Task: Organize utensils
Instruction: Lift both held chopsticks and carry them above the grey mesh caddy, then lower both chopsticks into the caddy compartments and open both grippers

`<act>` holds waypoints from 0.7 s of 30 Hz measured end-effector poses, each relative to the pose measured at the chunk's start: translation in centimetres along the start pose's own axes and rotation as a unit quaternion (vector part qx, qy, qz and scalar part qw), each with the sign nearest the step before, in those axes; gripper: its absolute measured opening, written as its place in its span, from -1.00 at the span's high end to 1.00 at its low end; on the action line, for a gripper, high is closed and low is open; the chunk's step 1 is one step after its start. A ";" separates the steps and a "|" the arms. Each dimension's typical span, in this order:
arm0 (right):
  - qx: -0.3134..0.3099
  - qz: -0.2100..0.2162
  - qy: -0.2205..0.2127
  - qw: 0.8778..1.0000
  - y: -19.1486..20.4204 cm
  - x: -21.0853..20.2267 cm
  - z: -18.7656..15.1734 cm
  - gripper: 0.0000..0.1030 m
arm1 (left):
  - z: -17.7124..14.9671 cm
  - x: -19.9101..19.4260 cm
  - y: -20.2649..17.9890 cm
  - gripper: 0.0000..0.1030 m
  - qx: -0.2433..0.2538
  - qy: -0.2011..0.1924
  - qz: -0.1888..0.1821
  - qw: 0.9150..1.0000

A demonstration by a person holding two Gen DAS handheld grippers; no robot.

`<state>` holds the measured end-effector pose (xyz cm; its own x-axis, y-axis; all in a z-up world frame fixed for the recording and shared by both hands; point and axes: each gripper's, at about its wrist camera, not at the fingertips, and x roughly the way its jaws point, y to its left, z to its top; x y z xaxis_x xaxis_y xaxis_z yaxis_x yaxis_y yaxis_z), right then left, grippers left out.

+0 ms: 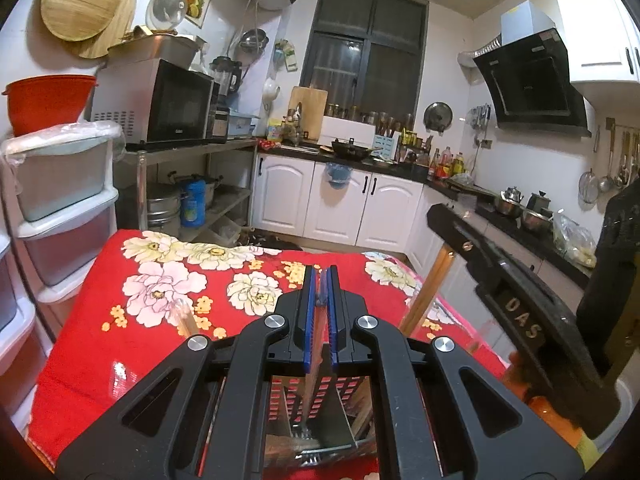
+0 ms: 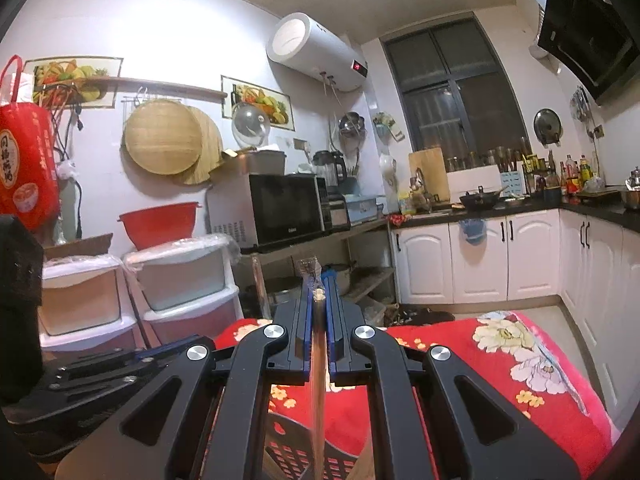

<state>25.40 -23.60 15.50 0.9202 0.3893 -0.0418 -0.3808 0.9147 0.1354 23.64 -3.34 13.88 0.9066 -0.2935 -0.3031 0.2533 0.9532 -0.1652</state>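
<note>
My left gripper [image 1: 320,274] is shut on a slim utensil [image 1: 316,344] that hangs down between the blue pads. Its pronged metal end [image 1: 306,436] sits inside a black slotted utensil holder [image 1: 340,396] right below. My right gripper [image 2: 319,280] is shut on a pair of wooden chopsticks [image 2: 318,380], which point down over the same holder [image 2: 288,448]. In the left wrist view the right gripper [image 1: 444,228] is on the right, with the chopsticks [image 1: 428,292] slanting down toward the holder. In the right wrist view the left gripper [image 2: 172,350] lies low at the left.
The holder stands on a table with a red floral cloth [image 1: 160,288]. Plastic drawer units [image 1: 60,208] stand to the left, a metal shelf with a microwave [image 1: 168,104] behind them. White cabinets [image 1: 340,200] and a cluttered counter line the far wall.
</note>
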 end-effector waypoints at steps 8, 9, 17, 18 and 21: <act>-0.010 0.007 0.034 0.999 0.2 1.4 -2.2 0.89 | -1.3 0.9 -0.4 0.97 0.012 0.012 0.004 1.000; -0.012 0.007 0.038 0.999 0.3 1.5 -2.3 0.89 | -1.4 1.1 -0.4 0.97 0.011 0.014 0.005 1.000; -0.011 0.003 0.055 0.998 -0.6 1.6 -3.0 0.89 | -2.0 1.6 -0.4 0.97 0.010 0.028 0.011 0.999; -0.012 0.002 0.057 0.998 -0.7 1.6 -3.1 0.89 | -2.1 1.6 -0.4 0.97 0.010 0.031 0.013 0.999; -0.008 0.001 0.066 0.998 -1.2 1.6 -3.3 0.89 | -2.3 1.7 -0.5 0.97 0.011 0.040 0.017 0.999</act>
<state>26.98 -23.70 12.02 0.8999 0.4008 -0.1720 -0.3846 0.9152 0.1204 24.27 -4.53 11.30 0.8851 -0.2651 -0.3824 0.2312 0.9638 -0.1330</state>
